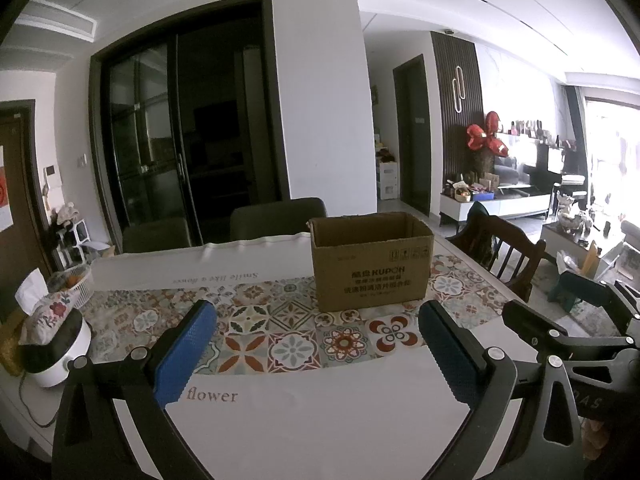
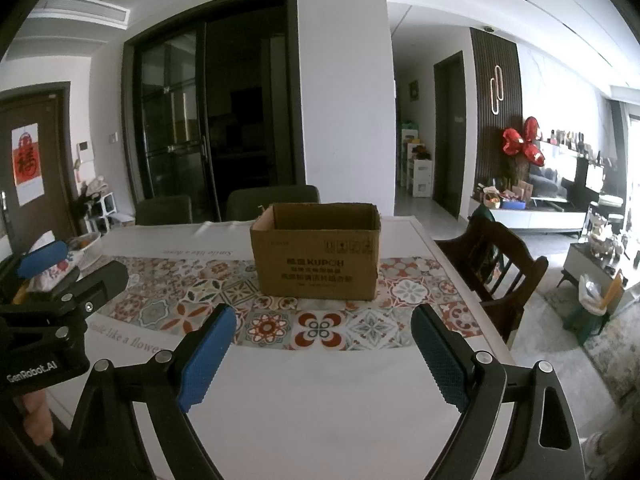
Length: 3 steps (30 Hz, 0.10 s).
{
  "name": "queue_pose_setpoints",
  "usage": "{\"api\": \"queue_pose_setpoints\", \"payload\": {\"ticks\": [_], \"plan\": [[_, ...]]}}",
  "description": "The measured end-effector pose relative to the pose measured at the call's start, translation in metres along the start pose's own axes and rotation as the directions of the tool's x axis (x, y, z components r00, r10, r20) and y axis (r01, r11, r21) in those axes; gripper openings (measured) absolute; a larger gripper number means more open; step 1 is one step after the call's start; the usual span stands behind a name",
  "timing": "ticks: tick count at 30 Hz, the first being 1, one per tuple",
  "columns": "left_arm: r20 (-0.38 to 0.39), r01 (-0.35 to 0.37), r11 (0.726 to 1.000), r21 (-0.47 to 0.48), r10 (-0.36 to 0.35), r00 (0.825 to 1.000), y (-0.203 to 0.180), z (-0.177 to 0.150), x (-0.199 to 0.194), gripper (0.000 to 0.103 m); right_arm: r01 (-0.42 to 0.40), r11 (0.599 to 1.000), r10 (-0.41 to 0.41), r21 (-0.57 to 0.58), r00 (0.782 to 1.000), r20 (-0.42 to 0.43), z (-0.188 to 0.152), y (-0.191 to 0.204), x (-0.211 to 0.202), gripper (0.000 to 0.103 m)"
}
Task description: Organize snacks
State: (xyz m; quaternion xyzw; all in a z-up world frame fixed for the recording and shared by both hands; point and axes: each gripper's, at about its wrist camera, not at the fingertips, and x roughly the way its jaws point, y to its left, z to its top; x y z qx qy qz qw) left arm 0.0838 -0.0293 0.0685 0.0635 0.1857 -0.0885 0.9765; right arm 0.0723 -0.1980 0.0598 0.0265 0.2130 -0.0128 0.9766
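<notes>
White desk point(image 2: 320, 420) with tile-patterned cloth carries an open brown cardboard box point(image 2: 318, 256). Short of the box, left tool point(image 1: 316, 344) and right tool point(image 2: 320, 344) hover angled slightly down, both spread, pinching nothing.

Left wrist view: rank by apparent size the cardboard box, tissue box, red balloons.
1. cardboard box
2. tissue box, cut off by the white appliance in front
3. red balloons, far off, so true size is unsure
</notes>
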Motion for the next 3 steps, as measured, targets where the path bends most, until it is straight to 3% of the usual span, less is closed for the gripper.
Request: {"api": "queue_pose_setpoints", "payload": {"ticks": [3], "plan": [[-0.008, 0.001, 1.000, -0.007, -0.001, 1.000, 0.0007, -0.0005, 0.0015, 0.103, 0.001, 1.000, -0.001, 0.002, 1.000, 0.001, 0.0000, 0.0000, -0.0001, 0.090]]}}
